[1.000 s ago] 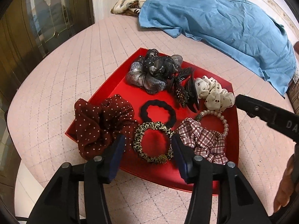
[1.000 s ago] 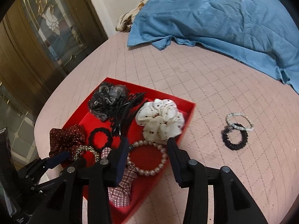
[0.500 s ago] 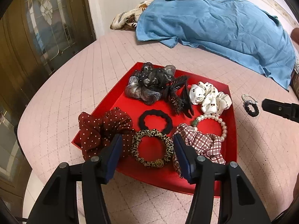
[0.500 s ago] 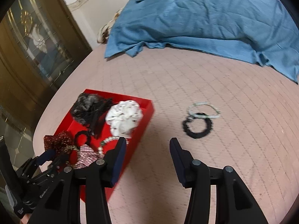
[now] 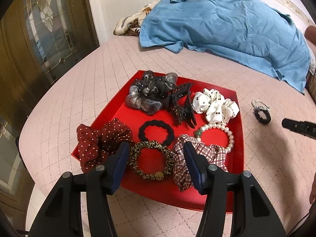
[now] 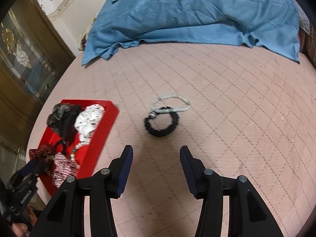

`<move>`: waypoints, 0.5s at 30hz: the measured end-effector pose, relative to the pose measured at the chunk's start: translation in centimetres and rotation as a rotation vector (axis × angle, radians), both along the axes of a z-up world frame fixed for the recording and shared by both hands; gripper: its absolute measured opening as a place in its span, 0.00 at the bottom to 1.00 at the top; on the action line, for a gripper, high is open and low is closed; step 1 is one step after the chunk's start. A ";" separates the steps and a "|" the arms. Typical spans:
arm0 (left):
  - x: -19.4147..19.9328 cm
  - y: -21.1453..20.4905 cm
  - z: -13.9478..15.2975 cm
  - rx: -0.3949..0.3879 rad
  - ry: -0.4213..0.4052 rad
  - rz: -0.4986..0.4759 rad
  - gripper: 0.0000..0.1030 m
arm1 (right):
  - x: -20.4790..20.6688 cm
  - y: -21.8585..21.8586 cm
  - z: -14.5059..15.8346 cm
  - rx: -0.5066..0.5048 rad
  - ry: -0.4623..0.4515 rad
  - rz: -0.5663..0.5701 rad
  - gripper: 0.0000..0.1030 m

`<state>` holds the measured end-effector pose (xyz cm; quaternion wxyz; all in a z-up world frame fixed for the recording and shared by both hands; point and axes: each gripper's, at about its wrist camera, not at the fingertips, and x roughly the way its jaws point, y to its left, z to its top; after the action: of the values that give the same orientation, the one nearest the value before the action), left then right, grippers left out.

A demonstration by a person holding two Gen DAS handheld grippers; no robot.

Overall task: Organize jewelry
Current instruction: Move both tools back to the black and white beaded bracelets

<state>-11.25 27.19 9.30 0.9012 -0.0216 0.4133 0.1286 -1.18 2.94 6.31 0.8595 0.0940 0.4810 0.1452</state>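
Done: scrunchies, pearl bracelet [image 5: 221, 132] in red tray [image 5: 240, 138] | Left: black hair tie [image 6: 162, 123], bead bracelet [image 6: 170, 103] on tabletop, 12 o'clock of my right fingers [image 6: 156, 156] | both fingers half-spread, empty

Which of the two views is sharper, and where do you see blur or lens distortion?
Left wrist view: sharp, the red tray and its scrunchies crisp, but the fisheye bends the bed edge. Right wrist view: motion blur smears the black hair tie and the bead bracelet on the pink quilt; dark vignette in the corners.
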 end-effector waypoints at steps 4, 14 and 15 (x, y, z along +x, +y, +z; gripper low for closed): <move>-0.3 0.2 0.7 -0.022 -0.039 0.008 0.54 | 0.6 -1.3 -0.7 -0.019 0.004 -0.024 0.52; 0.1 -0.5 1.6 -0.068 -0.099 -0.022 0.54 | 3.8 -0.7 -2.2 -0.068 0.009 -0.002 0.51; 0.1 -0.6 1.6 -0.070 -0.101 -0.027 0.54 | 4.3 -0.2 -2.5 -0.071 0.010 0.003 0.50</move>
<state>-11.10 26.57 10.92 0.9212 -0.0539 0.3719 0.1008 3.12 2.78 3.84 0.8598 0.0636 0.4901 0.1289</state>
